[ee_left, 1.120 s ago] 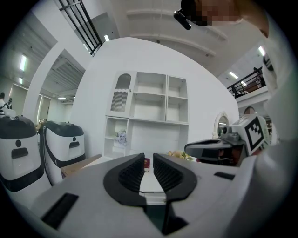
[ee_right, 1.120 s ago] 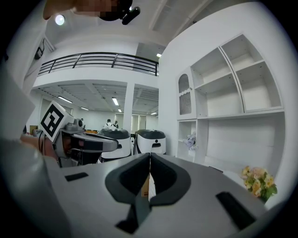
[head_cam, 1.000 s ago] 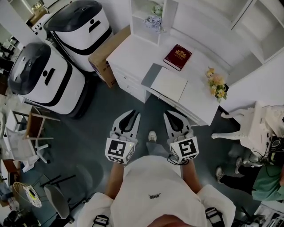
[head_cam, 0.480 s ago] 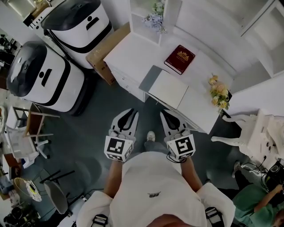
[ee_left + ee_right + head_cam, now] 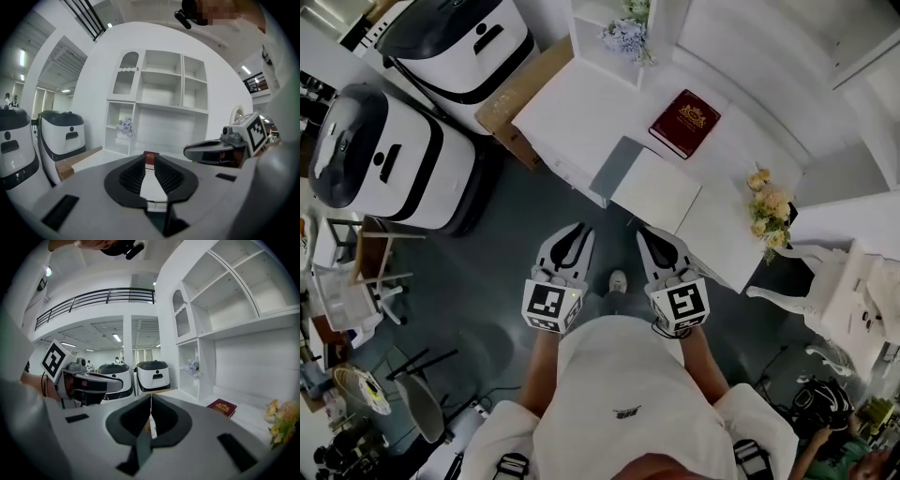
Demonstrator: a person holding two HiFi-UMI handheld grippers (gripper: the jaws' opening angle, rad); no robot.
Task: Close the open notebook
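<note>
The open notebook (image 5: 656, 190) lies at twelve o'clock, nearer the right gripper (image 5: 652, 240), whose empty fingers meet; the left gripper's (image 5: 570, 238) empty fingers stand slightly apart.

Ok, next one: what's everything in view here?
desk: one, white, centre
open notebook: one, white and grey, near edge of desk
red book: one, dark red, desk, behind the notebook
flowers: two bunches, peach at desk's right end, pale blue on shelf
machines: two, white and black, left of desk
cardboard box: one, brown, beside desk
left gripper: one, grey, jaws slightly apart, empty
right gripper: one, grey, jaws together, empty
</note>
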